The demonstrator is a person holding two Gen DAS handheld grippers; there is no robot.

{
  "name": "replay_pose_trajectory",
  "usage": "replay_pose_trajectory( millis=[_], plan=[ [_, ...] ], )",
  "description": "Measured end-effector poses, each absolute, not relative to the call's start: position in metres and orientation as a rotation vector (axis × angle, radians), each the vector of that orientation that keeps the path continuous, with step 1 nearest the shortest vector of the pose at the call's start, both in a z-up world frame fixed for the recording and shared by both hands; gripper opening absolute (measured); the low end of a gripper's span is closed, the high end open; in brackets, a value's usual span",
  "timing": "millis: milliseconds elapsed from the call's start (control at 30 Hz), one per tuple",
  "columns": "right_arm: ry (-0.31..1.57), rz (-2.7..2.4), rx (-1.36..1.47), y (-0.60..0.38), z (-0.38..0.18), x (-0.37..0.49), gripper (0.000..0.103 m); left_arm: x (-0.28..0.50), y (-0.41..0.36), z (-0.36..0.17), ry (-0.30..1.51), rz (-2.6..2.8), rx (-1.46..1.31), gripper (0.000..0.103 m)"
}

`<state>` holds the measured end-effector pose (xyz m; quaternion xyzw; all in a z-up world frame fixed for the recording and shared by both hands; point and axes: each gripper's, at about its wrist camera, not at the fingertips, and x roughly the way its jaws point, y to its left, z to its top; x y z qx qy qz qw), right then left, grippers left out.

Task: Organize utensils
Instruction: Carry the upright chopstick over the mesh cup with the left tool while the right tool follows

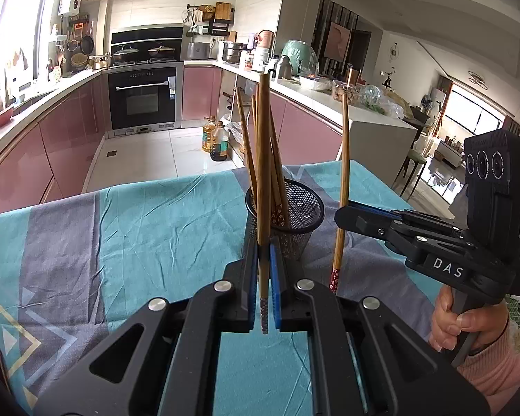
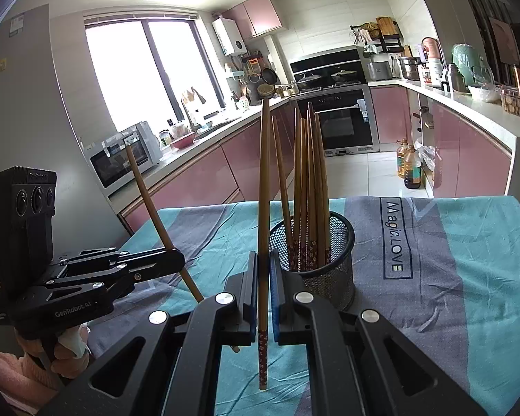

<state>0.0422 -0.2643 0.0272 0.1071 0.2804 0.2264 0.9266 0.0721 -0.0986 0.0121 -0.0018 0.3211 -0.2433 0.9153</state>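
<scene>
Left wrist view: my left gripper is clamped on an upright brown wooden chopstick, just near of the black wire-mesh cup of chopsticks on the teal-and-grey cloth. To its right, my right gripper pinches another chopstick.

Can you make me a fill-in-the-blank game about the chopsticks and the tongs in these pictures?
1. Each pair of tongs grips ____ chopstick.
2. The other chopsticks stand in a black mesh ____ on the cloth-covered table.
3. The left tongs and right tongs are both ____ on what they hold.
4. The printed words on the cloth read Magic ____.

Missing words: one; cup; shut; LOVE
</scene>
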Motion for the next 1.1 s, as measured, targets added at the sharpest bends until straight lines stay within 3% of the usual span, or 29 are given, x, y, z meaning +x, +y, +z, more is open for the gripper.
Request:
replay_pose_trajectory(
  millis=[1100],
  plan=[
    [0.507, 0.459, 0.201, -0.269, 0.053, 0.050, 0.006, 0.072, -0.106, 0.042, 0.589, -0.516, 0.022, 0.007]
  ],
)
